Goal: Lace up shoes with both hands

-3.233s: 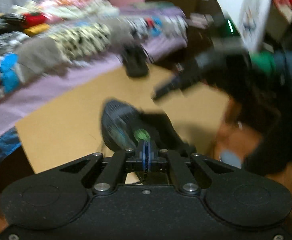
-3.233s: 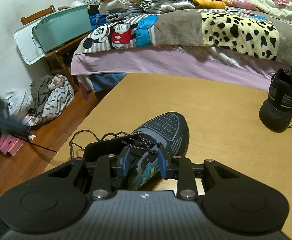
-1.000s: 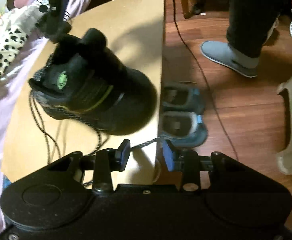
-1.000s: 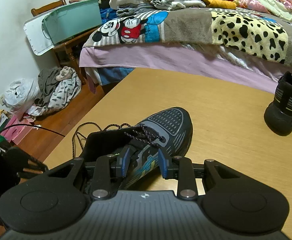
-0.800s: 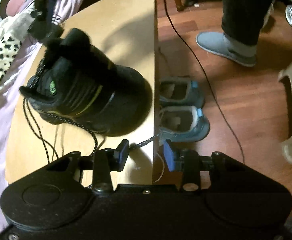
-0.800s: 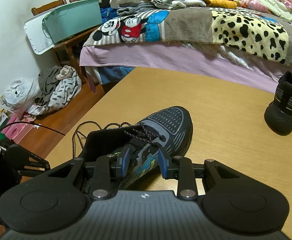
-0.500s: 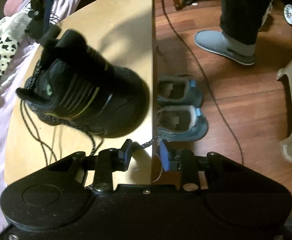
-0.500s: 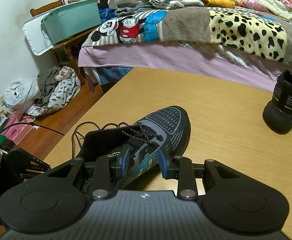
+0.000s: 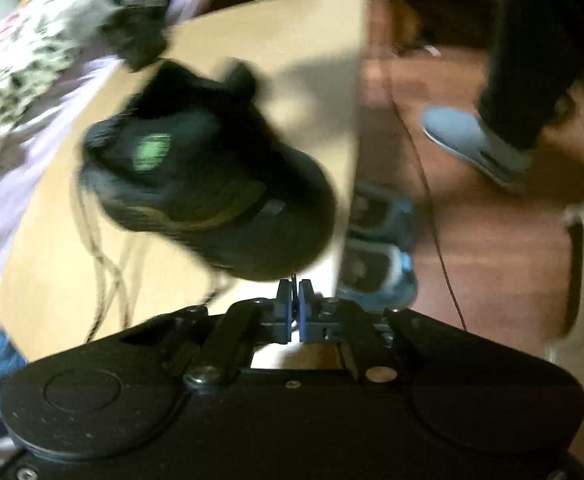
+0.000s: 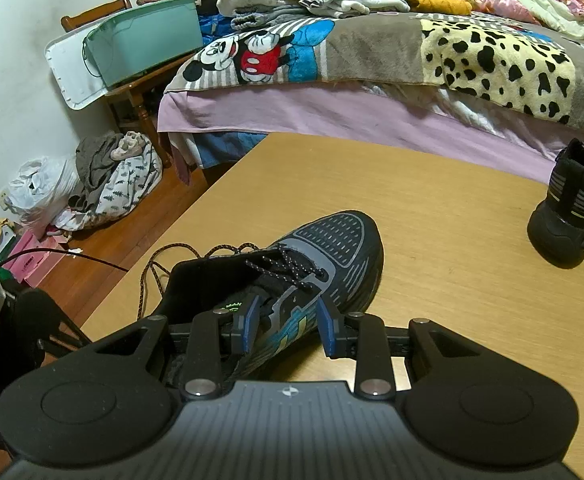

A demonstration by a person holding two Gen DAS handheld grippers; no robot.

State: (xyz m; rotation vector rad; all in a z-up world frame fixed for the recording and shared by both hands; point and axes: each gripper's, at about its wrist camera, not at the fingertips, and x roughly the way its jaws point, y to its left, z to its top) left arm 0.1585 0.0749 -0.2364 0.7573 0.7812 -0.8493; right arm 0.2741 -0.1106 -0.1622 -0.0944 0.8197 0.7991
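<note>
Left wrist view was smeared with blur: the left gripper [image 9: 295, 294] had clamped down on a thin lace [image 9: 293, 280] by the table [image 9: 300, 40] edge, heel of the black shoe [image 9: 211, 184] facing it.

Right wrist view was sharp: the right gripper [image 10: 287, 320] gripped that shoe's side, toe pointing away toward the bed [image 10: 372, 116]. A second shoe [image 10: 572, 220] sat well apart, partly cut off.

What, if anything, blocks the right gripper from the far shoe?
Probably not reachable yet: the right gripper seems clamped on the near shoe's side wall. The table between it and the far shoe is bare, so only that grip is in the way.
</note>
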